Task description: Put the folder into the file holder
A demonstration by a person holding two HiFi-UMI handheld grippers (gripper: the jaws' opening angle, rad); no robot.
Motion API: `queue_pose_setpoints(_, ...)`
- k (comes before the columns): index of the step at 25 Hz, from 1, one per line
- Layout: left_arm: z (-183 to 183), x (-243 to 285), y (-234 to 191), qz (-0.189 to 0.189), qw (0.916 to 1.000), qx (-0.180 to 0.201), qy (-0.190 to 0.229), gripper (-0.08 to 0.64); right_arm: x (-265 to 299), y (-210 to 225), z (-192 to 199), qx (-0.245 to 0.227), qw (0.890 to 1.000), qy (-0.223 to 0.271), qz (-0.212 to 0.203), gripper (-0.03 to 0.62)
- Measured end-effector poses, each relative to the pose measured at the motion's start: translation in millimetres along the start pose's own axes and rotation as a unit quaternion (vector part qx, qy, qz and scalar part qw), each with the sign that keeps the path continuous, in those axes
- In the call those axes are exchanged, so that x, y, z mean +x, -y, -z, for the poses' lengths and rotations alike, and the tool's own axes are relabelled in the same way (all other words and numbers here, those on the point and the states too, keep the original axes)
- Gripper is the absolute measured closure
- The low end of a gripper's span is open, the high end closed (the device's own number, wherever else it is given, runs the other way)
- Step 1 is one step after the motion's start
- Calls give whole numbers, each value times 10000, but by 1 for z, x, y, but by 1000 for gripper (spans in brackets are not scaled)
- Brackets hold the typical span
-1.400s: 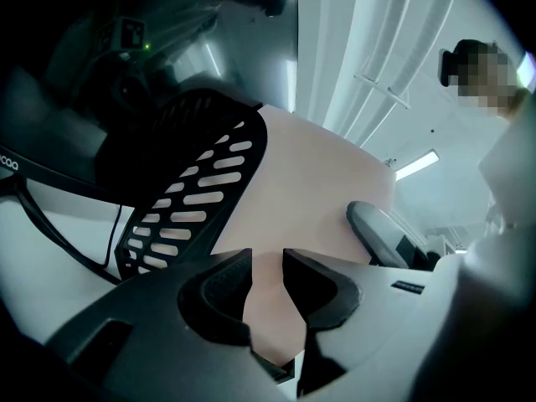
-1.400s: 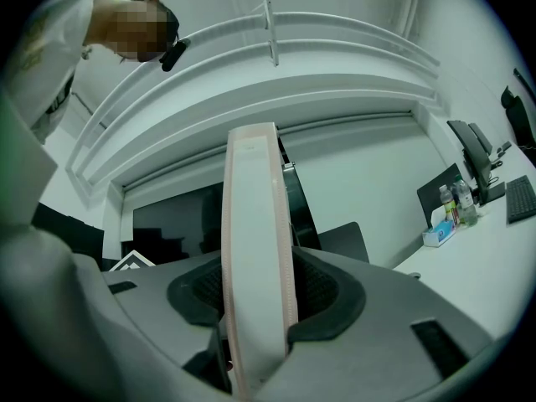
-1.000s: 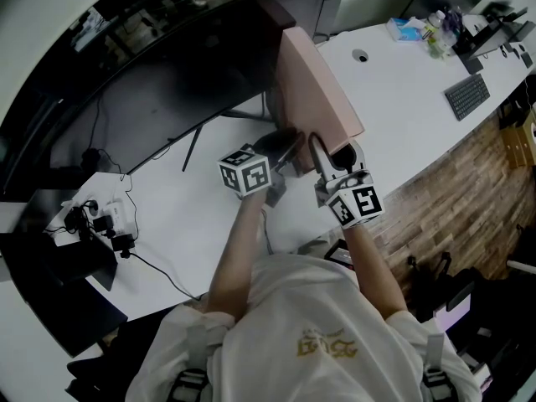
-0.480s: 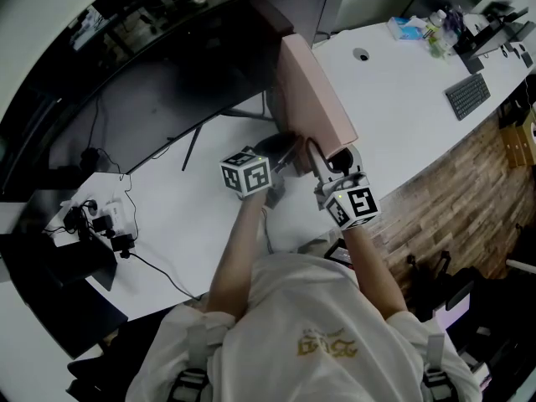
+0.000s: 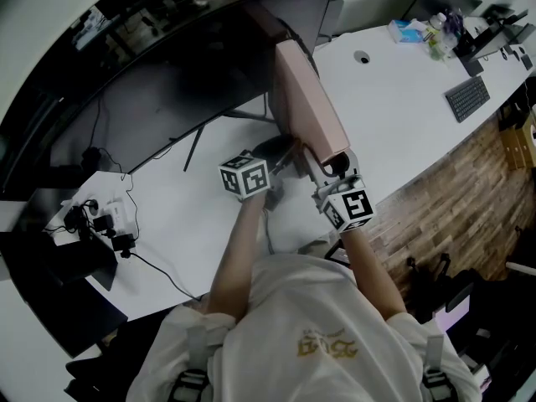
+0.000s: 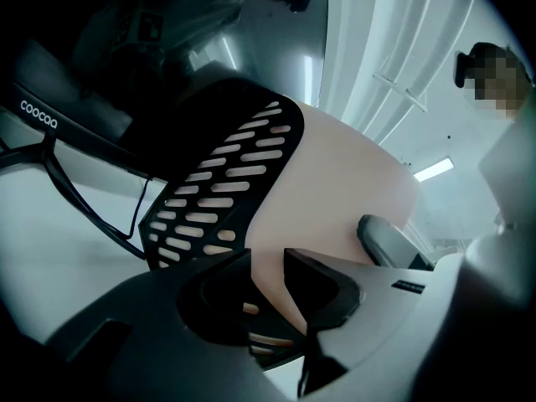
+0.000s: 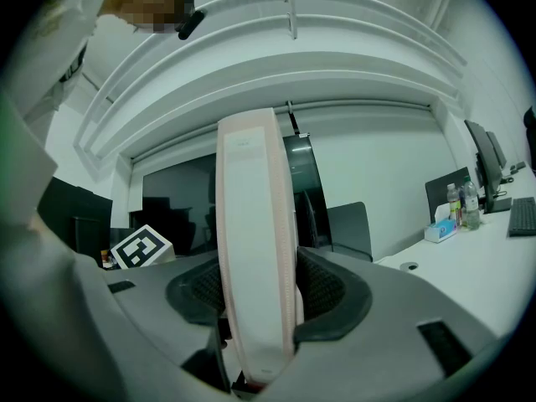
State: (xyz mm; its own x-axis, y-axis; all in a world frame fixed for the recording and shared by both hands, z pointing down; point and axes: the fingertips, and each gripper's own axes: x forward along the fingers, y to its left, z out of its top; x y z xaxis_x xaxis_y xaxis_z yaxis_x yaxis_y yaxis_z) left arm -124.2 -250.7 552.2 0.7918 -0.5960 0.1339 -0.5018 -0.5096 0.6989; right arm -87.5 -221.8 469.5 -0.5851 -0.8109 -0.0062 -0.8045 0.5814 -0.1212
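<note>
A pink folder (image 5: 306,103) stands on edge, slanting up and away over the white desk (image 5: 394,99). My right gripper (image 5: 325,166) has the folder's near lower corner between its pads, and its jaws are opening. In the right gripper view the folder's spine (image 7: 255,241) rises upright, filling the gap of that gripper (image 7: 255,312). The black slotted file holder (image 5: 272,147) sits just left of the folder. My left gripper (image 5: 280,172) is closed on the file holder's slotted wall (image 6: 226,174), with the folder (image 6: 335,174) right behind it.
A large dark curved monitor (image 5: 167,82) fills the desk's back left, its stand beside the holder. A keyboard (image 5: 466,96), a tissue box (image 5: 408,29) and bottles (image 5: 440,28) lie far right. Cables and a power strip (image 5: 109,220) sit at the left.
The folder has swung to the left, closer to the file holder, and stands narrower in view. My right gripper has shifted slightly left with it. The left gripper has stayed in place.
</note>
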Motion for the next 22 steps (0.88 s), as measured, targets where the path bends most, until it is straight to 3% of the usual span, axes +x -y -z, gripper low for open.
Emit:
queue_pose_setpoints(3,-9,-2,7,104,9997,-108,195,428,-1,-1,1,-134,9999,-83,52,384)
queue_pose_setpoints(7,-23,-6,19,161,9991,25,384,423,-2,-3,2,-182,9997,-119,111,380)
queue_pose_setpoints(17,-29,-12,40,315,9975,28,635,410,-19,-6,-1,-183,9996,-146,167,378)
queue_pose_setpoints(22,-32,-20,49,248,9965,214,772,411,-31,-9,-3,-167,9995,-129,216,377)
